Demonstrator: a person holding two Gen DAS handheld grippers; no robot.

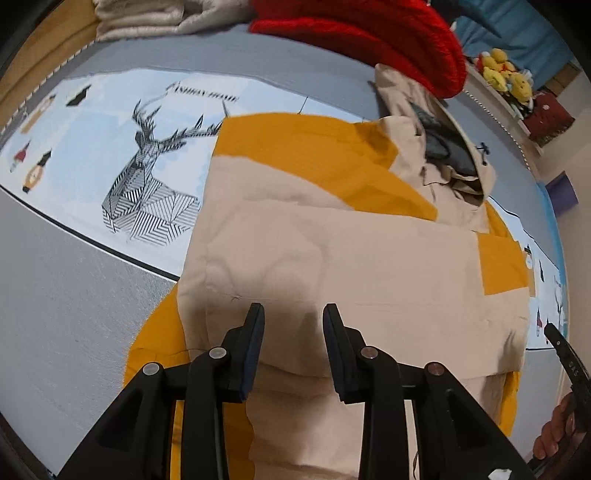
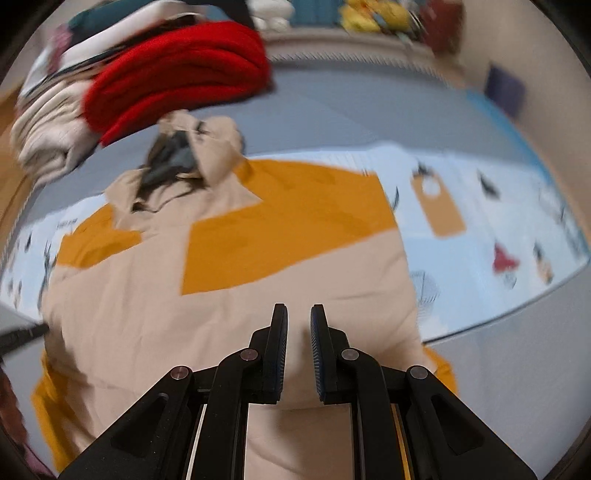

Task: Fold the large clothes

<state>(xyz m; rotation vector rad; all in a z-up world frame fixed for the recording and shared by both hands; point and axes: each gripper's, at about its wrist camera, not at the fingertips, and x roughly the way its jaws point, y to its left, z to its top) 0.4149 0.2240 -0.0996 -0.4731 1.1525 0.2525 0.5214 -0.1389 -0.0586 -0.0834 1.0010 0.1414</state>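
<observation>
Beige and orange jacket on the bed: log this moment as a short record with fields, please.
garment: beige and orange jacket, spread flat, sleeves folded over the body
hood: hood at the far end, dark lining showing
surface: printed bedsheet
left tool: left tool open above the near hem
right tool: right tool narrowly open, nothing between the fingers
background: red knit, folded clothes pile

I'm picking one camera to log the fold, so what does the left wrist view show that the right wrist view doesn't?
Only the left wrist view shows the striped deer print on the mat and the right gripper's tip at the edge. Only the right wrist view shows the orange tag print on the mat, and it is blurred. Both show the beige and orange jacket lying flat, the red knit behind it, and open jaws holding nothing.
</observation>
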